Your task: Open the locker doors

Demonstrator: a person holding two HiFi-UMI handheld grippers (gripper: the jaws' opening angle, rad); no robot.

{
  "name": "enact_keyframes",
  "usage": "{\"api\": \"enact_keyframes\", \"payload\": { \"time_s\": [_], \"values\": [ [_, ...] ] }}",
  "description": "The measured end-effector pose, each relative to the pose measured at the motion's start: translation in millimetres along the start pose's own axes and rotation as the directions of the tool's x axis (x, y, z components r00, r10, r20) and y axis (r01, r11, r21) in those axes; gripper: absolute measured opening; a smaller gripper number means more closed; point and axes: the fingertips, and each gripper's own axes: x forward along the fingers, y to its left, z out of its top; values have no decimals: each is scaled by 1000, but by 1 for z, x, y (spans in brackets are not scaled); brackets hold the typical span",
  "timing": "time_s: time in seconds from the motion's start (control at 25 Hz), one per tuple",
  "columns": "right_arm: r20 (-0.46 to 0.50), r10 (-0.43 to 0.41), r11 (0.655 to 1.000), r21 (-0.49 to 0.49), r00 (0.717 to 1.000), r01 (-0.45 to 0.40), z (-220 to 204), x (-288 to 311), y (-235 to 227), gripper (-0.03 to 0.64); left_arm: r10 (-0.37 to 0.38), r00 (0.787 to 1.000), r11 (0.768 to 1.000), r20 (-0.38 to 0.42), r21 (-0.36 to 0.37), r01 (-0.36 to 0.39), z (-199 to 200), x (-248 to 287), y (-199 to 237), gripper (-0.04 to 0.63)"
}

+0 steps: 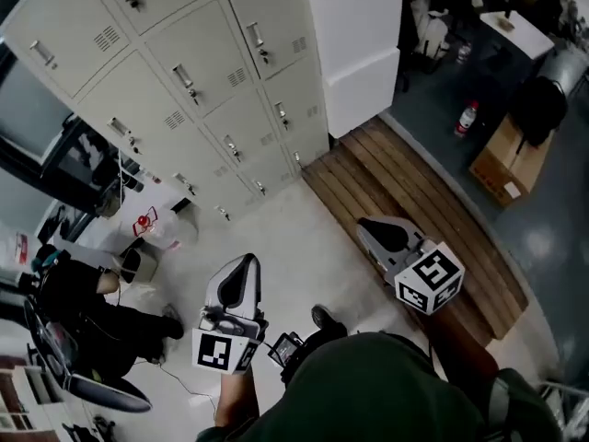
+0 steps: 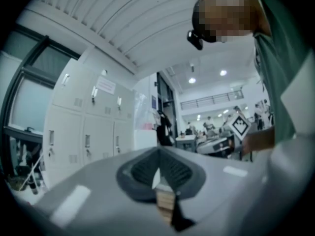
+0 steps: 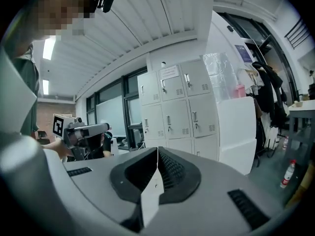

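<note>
The beige lockers [image 1: 198,81] stand ahead in the head view, every door shut, each with a small metal handle [image 1: 187,83]. Both grippers hover over the pale floor close to my body, well short of the lockers. My left gripper [image 1: 246,263] points at the lower doors and is shut with nothing in it; my right gripper [image 1: 365,228] hangs over the wooden slats, also shut and empty. In the left gripper view the jaws [image 2: 158,154] meet, with the lockers [image 2: 83,127] to the left. The right gripper view shows closed jaws [image 3: 157,156] and the lockers [image 3: 179,107] straight ahead.
A white cabinet [image 1: 359,44] stands right of the lockers. A slatted wooden platform [image 1: 414,201] runs along the floor below it. A cardboard box [image 1: 502,159] and a red-and-white bottle [image 1: 467,118] sit at the right. A person in black [image 1: 92,325] sits at the left.
</note>
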Motion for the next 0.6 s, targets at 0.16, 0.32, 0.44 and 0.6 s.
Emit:
{"api": "enact_keyframes", "payload": {
  "time_s": [0.16,0.32,0.44,0.6],
  "values": [
    [16,-64,998,6,998,63,17,37,-11,5,-87,995,996,-47,-23,86,-27,22,40,-2],
    [30,-104,995,10,994,104,21,74,-12,5,-117,993,992,-16,-42,116,-28,38,84,-2],
    [11,-102,994,44,995,101,14,94,-7,5,-101,995,992,-6,-71,100,-26,37,103,-2],
    [35,-78,997,15,996,77,42,127,-22,5,-87,996,996,-17,-35,86,-20,52,131,-2]
  ]
}}
